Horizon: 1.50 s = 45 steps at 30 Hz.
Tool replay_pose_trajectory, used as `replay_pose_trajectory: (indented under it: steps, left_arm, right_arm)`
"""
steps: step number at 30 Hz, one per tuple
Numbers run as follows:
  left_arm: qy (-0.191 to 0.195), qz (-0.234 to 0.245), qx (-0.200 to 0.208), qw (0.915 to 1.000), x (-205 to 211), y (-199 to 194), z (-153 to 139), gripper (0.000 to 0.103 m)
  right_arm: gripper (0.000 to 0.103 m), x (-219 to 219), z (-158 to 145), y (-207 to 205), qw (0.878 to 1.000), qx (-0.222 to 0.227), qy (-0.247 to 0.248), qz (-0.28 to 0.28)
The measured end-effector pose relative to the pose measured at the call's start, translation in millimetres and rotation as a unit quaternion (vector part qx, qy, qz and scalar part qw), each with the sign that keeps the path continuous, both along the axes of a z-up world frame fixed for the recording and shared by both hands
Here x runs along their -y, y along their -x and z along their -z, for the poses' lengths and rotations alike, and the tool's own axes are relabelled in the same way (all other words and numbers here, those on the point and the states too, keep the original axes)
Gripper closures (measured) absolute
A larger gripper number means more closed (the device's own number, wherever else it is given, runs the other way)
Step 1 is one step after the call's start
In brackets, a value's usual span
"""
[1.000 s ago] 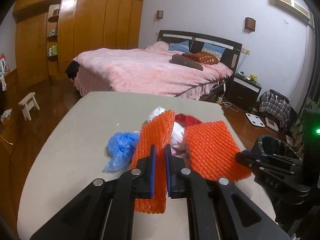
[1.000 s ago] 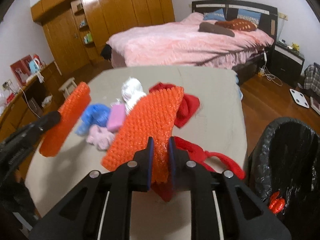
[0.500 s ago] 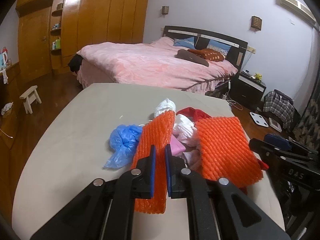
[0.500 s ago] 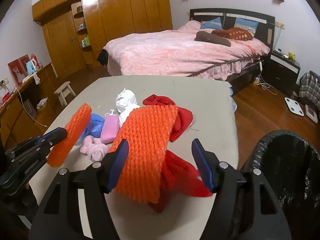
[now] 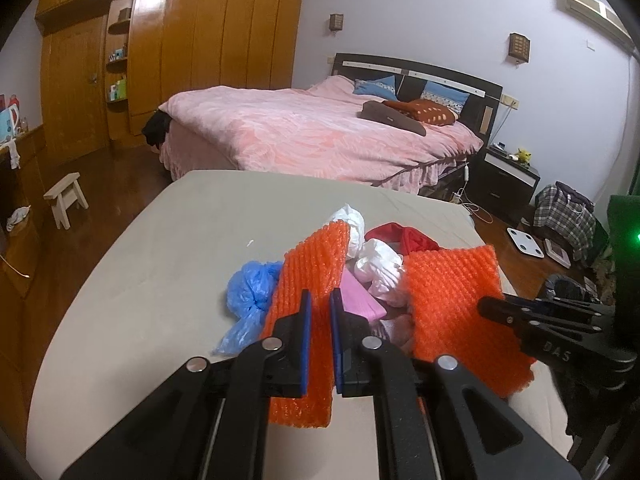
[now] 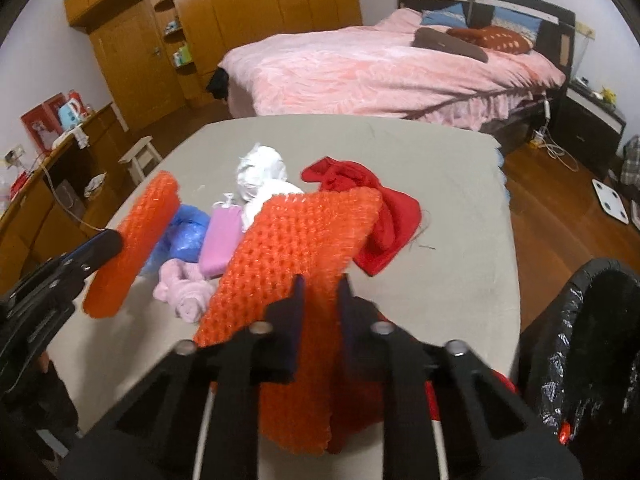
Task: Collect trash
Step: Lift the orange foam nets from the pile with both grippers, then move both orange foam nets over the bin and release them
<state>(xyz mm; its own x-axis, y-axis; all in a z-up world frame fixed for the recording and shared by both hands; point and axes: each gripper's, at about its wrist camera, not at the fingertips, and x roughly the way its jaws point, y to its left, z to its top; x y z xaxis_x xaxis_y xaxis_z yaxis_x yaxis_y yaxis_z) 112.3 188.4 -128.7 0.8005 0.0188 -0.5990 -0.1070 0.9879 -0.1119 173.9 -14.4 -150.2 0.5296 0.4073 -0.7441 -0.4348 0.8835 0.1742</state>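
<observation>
Pink-covered bed (image 5: 320,136) fills the back of the room, wooden wardrobe (image 5: 192,52) along the wall behind it. Grey-beige table (image 5: 152,280) in front carries the trash pile. Black-lined trash bin (image 6: 592,344) stands off the table's right edge, just beside it, with a red scrap low inside.

Wide orange foam mesh sheet (image 6: 304,248) is pinched at its near edge by the right gripper (image 6: 320,292); jaws narrow, closed onto the sheet, which is lifted and tilted over the pile. Frame is slightly blurred there. Narrow orange foam mesh strip (image 5: 308,280) is clamped in the left gripper (image 5: 320,308); blue pads pressed close on either side, strip running up and down through them and held off the table.

Red cloth (image 6: 376,204) lies on the table behind the wide sheet, partly under it. White crumpled bags (image 6: 260,176) sit at the far side of the pile. Blue plastic bag (image 5: 252,292) rests on the table left of the strip. Pink flat packet (image 6: 220,236) lies between blue bag and wide sheet, with a pale pink rolled cloth (image 6: 184,292) just in front of it.
</observation>
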Motion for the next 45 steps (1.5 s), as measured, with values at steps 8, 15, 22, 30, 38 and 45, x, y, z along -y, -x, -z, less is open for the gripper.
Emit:
replay_pose_trajectory:
  steps: [8, 15, 22, 30, 38, 45]
  left_arm:
    - [-0.001, 0.009, 0.011, 0.9999, 4.5, -1.1, -9.1, 0.094]
    - [-0.002, 0.024, 0.032, 0.9992, 22.9, 7.3, -34.6, 0.094]
    - [0.004, 0.048, 0.054, 0.9974, 47.1, 11.0, -57.6, 0.094]
    - [0.011, 0.103, 0.069, 0.9922, 101.1, 9.1, -71.3, 0.094]
    - [0.02, 0.181, 0.07, 0.9808, 171.9, 6.3, -73.6, 0.094]
    - [0.027, 0.247, 0.065, 0.9663, 239.0, 2.5, -71.1, 0.094]
  right_arm:
    - [0.092, 11.1, -36.2, 16.7, 0.999, 0.035, -0.038, -0.007]
    - [0.092, 32.8, -78.1, 31.8, 0.995, 0.073, -0.071, 0.001]
    - [0.092, 69.1, -107.2, 46.2, 0.991, 0.102, -0.081, 0.031]
    - [0.091, 120.7, -119.4, 62.8, 0.987, 0.127, -0.06, 0.081]
    - [0.091, 194.5, -115.5, 78.9, 0.978, 0.134, -0.044, 0.154]
    - [0.091, 261.6, -103.5, 89.2, 0.966, 0.135, -0.023, 0.221]
